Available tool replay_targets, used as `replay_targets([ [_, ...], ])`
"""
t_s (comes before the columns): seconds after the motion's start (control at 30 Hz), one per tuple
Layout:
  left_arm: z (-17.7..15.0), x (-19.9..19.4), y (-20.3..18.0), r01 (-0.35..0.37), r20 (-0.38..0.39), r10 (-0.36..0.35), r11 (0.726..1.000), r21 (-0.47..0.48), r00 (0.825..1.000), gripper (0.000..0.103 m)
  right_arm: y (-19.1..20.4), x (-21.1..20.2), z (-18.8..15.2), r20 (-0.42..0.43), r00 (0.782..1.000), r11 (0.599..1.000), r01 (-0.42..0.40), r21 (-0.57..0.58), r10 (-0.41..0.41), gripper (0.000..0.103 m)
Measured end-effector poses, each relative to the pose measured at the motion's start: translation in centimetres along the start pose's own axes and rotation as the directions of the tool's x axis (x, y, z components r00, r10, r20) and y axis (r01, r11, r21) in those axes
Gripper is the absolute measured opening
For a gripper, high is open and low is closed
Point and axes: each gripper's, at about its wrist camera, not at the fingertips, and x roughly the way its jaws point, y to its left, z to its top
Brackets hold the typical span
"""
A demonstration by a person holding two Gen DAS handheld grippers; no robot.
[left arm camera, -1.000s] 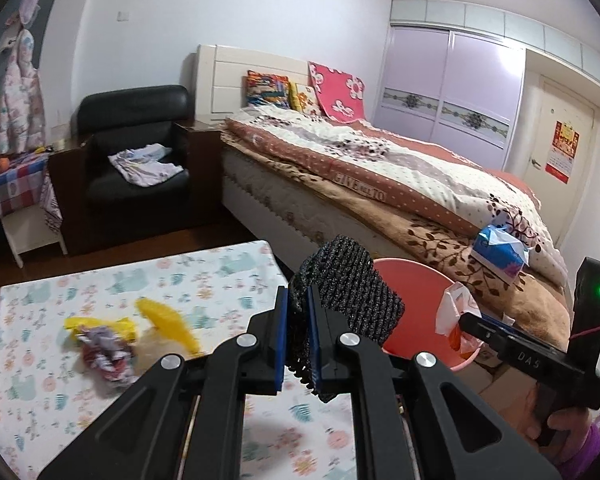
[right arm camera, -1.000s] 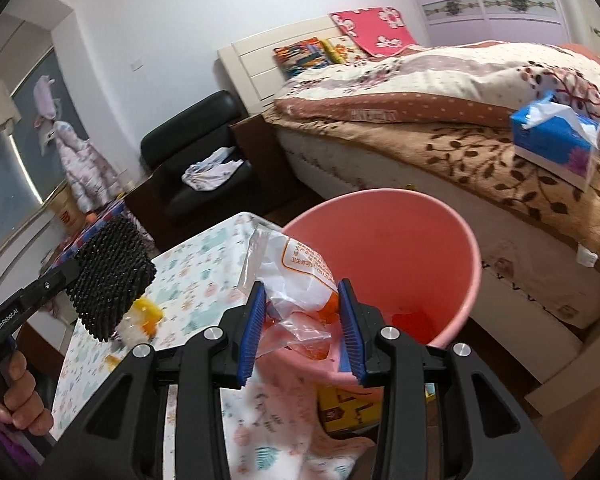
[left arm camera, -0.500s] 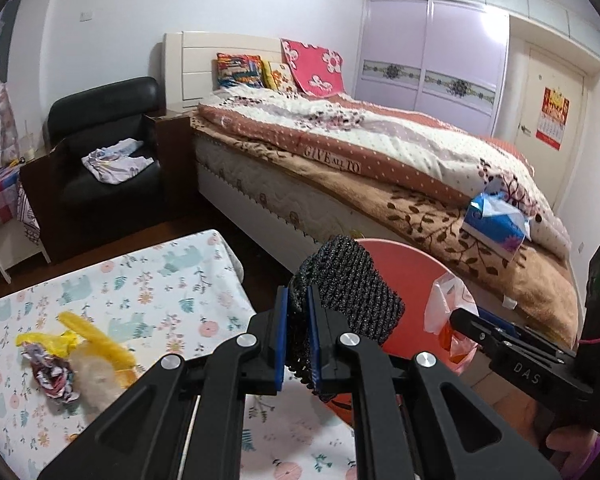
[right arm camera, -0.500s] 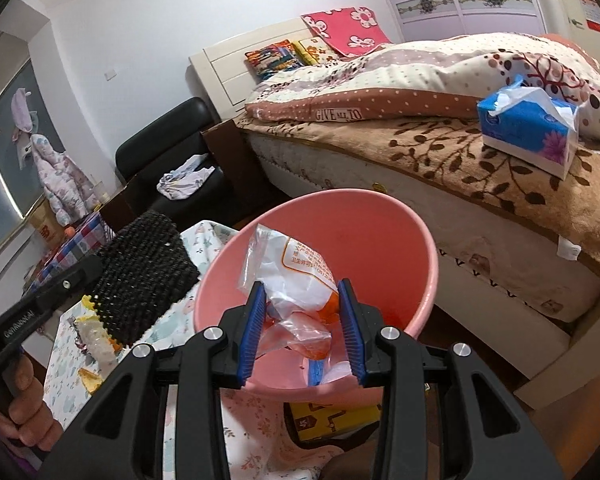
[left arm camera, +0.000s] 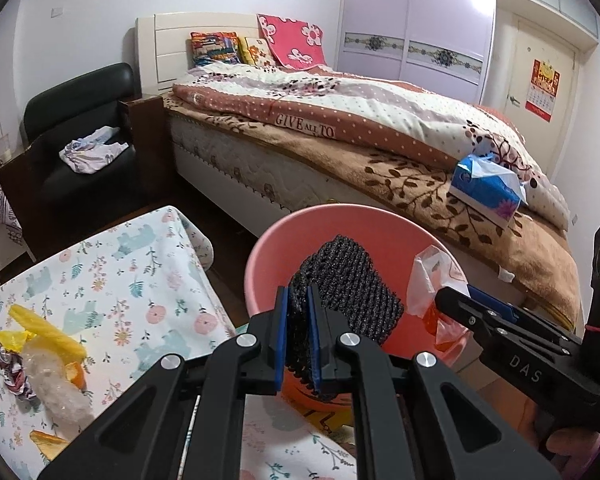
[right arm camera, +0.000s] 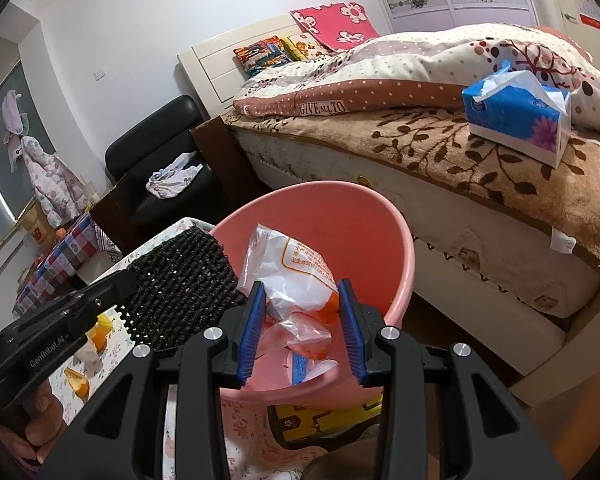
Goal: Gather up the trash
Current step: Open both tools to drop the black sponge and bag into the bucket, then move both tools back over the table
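While my left tool pinched black mesh and my right tool gripped a plastic bag over the pink bin, I judged release came next.

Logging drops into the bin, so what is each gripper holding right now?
Left gripper: shut on the black mesh pad, over the pink bin.
Right gripper: shut on the crumpled plastic bag, over the same bin.
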Motion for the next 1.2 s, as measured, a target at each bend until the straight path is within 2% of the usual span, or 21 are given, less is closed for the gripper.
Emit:
replay_targets([
  [0.1,0.0,0.4,-0.4,0.011,-0.008,-0.011,1.000,-0.004,1.000,0.010,-0.2,0.1,0.0,0.000,1.000,1.000,0.000,0.003,0.000,0.038],
  [0.17,-0.1,0.4,-0.4,0.022,-0.001,-0.022,1.000,-0.016,1.000,0.015,-0.2,0.1,0.0,0.000,1.000,1.000,0.000,0.003,0.000,0.038],
  [0.23,0.0,0.3,-0.4,0.030,0.006,-0.030,0.999,-0.023,1.000,0.033,-0.5,0.2,0.0,0.000,1.000,1.000,-0.002,0.008,0.002,0.038],
  [0.3,0.1,0.1,-0.4,0.027,0.015,-0.026,0.999,-0.024,1.000,0.040,-0.5,0.3,0.0,0.001,1.000,1.000,-0.001,0.007,0.001,0.038],
  [0.6,0.3,-0.3,-0.1,0.037,0.025,-0.036,0.998,-0.041,0.999,0.046,-0.9,0.7,-0.2,0.000,1.000,1.000,-0.004,0.019,0.004,0.038],
  [0.83,0.1,-1.0,0.6,0.042,0.032,-0.040,0.997,-0.062,0.999,0.048,-1.0,0.8,0.1,-0.006,1.000,0.999,-0.012,0.047,0.013,0.047],
  [1.2,-0.6,-3.2,2.2,0.028,0.049,-0.024,0.996,-0.086,0.999,0.050,1.7,-0.4,-0.1,0.007,0.999,0.999,-0.043,-0.016,0.043,0.049],
])
